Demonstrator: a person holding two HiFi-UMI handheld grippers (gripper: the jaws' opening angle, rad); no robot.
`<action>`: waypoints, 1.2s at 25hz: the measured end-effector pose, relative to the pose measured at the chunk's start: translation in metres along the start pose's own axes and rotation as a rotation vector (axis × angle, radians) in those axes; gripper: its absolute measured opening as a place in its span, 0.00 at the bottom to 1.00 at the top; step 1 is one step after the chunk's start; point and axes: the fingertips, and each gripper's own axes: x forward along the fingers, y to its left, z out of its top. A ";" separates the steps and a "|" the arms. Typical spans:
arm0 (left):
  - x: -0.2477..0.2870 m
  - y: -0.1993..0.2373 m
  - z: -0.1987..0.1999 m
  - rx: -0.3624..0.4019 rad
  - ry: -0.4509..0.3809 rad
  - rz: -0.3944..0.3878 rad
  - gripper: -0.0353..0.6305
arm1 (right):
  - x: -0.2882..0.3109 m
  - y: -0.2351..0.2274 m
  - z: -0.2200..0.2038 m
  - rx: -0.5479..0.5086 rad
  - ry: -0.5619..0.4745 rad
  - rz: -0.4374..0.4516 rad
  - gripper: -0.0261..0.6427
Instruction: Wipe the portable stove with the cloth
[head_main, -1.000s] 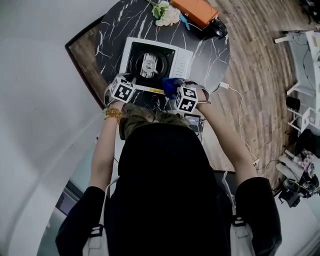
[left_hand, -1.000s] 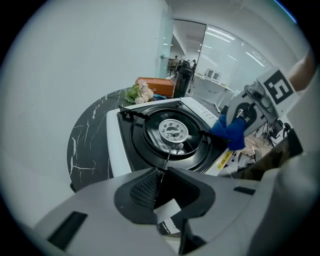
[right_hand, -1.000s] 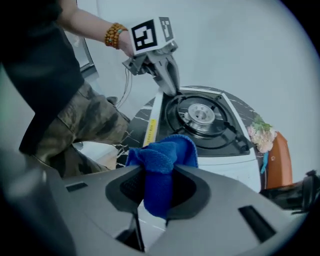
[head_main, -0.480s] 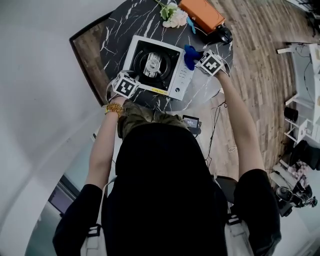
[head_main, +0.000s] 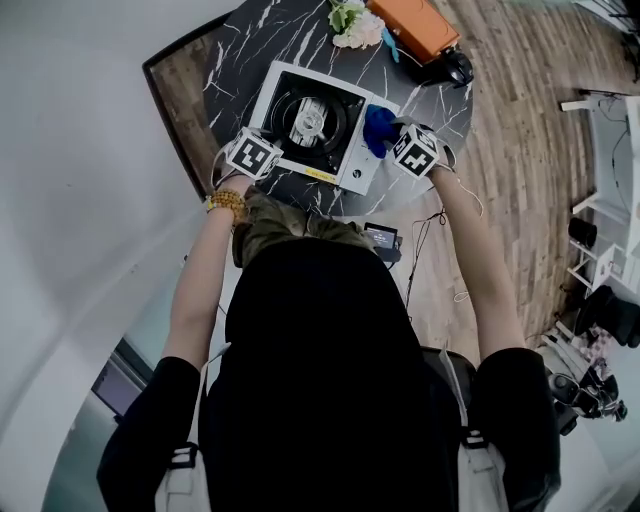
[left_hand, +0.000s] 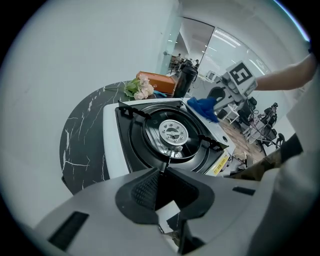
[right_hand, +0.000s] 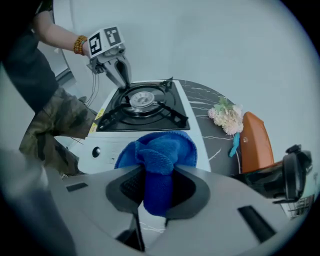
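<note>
The white portable stove (head_main: 368, 168) with a black burner tray sits on a round black marble table (head_main: 230, 60). My right gripper (head_main: 393, 134) is shut on a bunched blue cloth (head_main: 378, 128), its jaws tightening, and holds it over the stove's right-hand control panel. In the right gripper view the cloth (right_hand: 160, 155) fills the jaws of this gripper (right_hand: 159, 175), above the white panel and its knob (right_hand: 96, 151). My left gripper (left_hand: 165, 169) is at the stove's near-left corner. Its jaws are closing, tips together on a thin prong of the pan support (left_hand: 168, 161).
A bunch of pale flowers (head_main: 350, 20), an orange case (head_main: 415, 22) and a black object (head_main: 455, 65) lie at the table's far side. A small device (head_main: 382, 240) and cables hang by the near edge. Wooden floor (head_main: 520, 110) lies to the right.
My right gripper carried the blue cloth from the stove's near front edge out to its right-hand panel, then drew back a little. The left gripper stayed at the near-left corner.
</note>
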 end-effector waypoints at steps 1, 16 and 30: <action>-0.001 0.001 0.002 0.006 0.002 0.005 0.12 | 0.000 0.014 0.000 -0.005 -0.006 0.007 0.16; -0.002 -0.009 0.002 0.019 0.001 -0.005 0.12 | -0.035 0.169 0.017 0.117 -0.278 0.460 0.17; -0.009 -0.008 0.013 0.072 -0.077 -0.052 0.11 | 0.027 -0.068 0.099 0.200 -0.036 0.169 0.17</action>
